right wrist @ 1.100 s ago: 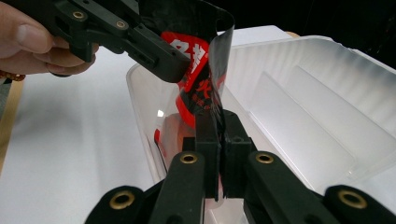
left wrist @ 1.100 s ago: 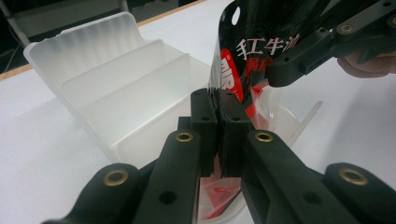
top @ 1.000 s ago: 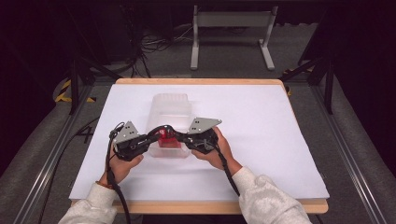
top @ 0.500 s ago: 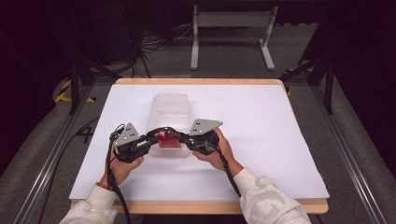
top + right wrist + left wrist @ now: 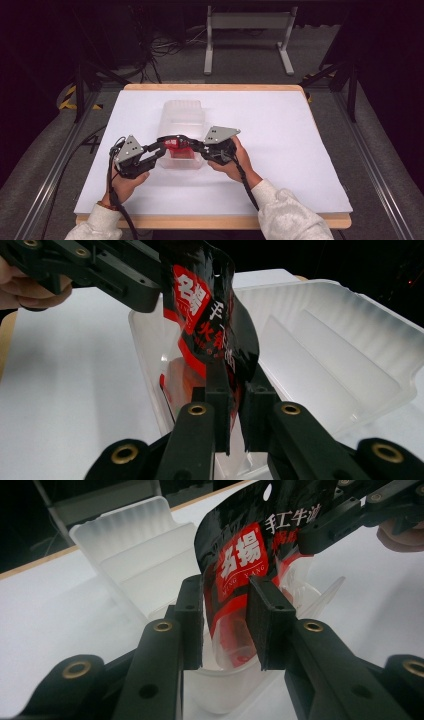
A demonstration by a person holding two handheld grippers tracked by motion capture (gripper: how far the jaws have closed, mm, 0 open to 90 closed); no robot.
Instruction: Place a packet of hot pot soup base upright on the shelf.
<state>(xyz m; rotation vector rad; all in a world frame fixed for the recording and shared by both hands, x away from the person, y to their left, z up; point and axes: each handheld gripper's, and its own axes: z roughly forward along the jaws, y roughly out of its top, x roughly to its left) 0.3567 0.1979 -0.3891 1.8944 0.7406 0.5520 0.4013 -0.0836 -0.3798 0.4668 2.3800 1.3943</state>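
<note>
Holding red-and-black sauce sachet [image 5: 250,555] over clear lidded container [image 5: 182,120], both grippers [image 5: 172,145] [image 5: 187,145] clamped on it; keeping fingers [image 5: 218,405] level advisable.

Two grippers, left gripper [image 5: 161,146] and right gripper [image 5: 194,145]; one red-and-black packet [image 5: 176,144]; one clear plastic container [image 5: 183,119]; one bench [image 5: 300,150].
</note>
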